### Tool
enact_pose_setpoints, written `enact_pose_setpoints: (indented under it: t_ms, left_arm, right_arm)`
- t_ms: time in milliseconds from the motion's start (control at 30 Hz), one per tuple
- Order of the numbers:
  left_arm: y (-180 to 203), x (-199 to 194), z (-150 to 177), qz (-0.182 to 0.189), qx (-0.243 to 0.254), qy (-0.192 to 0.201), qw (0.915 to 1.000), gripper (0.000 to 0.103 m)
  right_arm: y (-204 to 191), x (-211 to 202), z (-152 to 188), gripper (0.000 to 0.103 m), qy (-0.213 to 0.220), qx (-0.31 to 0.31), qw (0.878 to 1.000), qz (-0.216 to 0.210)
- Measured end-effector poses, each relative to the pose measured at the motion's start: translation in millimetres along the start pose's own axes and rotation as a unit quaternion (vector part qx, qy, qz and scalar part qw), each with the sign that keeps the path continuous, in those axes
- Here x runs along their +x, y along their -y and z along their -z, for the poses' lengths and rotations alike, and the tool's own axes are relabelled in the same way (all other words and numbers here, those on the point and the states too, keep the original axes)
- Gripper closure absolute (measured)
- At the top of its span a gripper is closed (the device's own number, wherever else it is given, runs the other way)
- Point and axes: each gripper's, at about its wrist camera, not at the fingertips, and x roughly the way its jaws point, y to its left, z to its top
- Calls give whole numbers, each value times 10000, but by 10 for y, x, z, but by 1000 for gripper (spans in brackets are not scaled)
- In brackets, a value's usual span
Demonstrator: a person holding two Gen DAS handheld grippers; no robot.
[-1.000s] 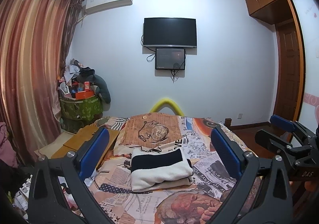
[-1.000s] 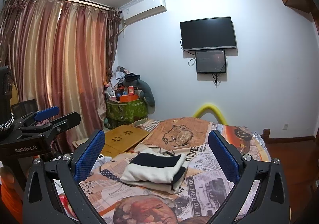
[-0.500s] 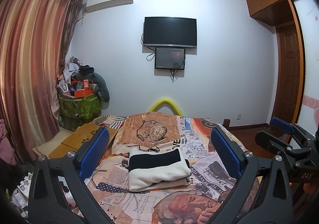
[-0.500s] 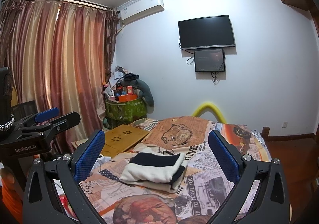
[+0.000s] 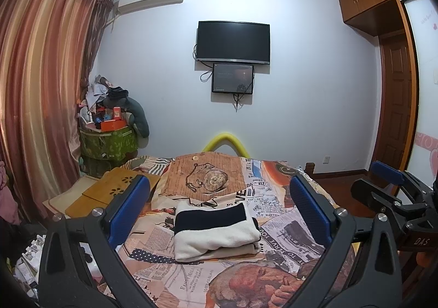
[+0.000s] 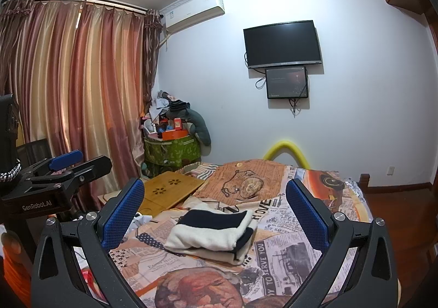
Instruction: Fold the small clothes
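Note:
A folded cream and navy garment (image 5: 216,230) lies on the bed with the newspaper-print cover (image 5: 276,215); it also shows in the right wrist view (image 6: 212,234). My left gripper (image 5: 219,209) is open and empty, held above and short of the garment. My right gripper (image 6: 216,212) is open and empty too, at a similar height. Each gripper shows at the edge of the other's view: the right one (image 5: 394,198) and the left one (image 6: 63,173).
A wooden lap desk (image 6: 169,191) lies at the bed's left edge. A green bin piled with clutter (image 5: 109,141) stands by the curtains (image 5: 41,89). A TV (image 5: 232,42) hangs on the far wall. A yellow foam arch (image 5: 225,141) rises behind the bed.
Both cameras have tilted up slightly, so the garment sits a little lower in view. The garment has not moved and both grippers stay open.

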Motion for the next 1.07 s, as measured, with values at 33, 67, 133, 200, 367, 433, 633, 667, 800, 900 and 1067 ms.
enact_pose_setpoints:
  t_ms: [33, 67, 133, 200, 367, 433, 633, 667, 800, 900, 1067]
  left_arm:
    - [0, 1, 0, 19, -10, 4, 10000, 0]
    - [3, 2, 1, 28, -16, 8, 10000, 0]
    - [15, -2, 4, 48, -7, 37, 10000, 0]
    - [20, -16, 10, 69, 17, 71, 9999, 0]
    - [66, -27, 13, 74, 123, 102, 9998, 0]
    - [81, -21, 17, 86, 151, 81, 9998, 0]
    - [85, -19, 22, 151, 160, 63, 9997, 0]
    - [87, -20, 26, 155, 163, 66, 9997, 0]
    - [90, -6, 27, 176, 147, 28, 9997, 0]
    - [92, 14, 27, 194, 151, -12, 9997, 0]
    - [95, 46, 24, 220, 177, -55, 9996, 0]
  right_arm:
    - [2, -6, -8, 0, -3, 3, 10000, 3]
    - [-2, -1, -5, 0, -7, 6, 10000, 5]
    - [-5, -2, -5, 0, -1, 4, 10000, 14]
    - [-4, -4, -10, 0, 3, 3, 10000, 14]
    - [-4, -1, -3, 0, 0, 7, 10000, 12]
    - [-4, -4, -6, 0, 0, 2, 10000, 17]
    - [-13, 1, -9, 0, 4, -2, 10000, 50]
    - [-10, 3, -9, 0, 5, 1, 10000, 49]
    - [-10, 6, -12, 0, -2, 4, 10000, 50]
    - [-10, 10, -13, 0, -8, 13, 10000, 58]
    - [-6, 17, -13, 0, -23, 31, 10000, 67]
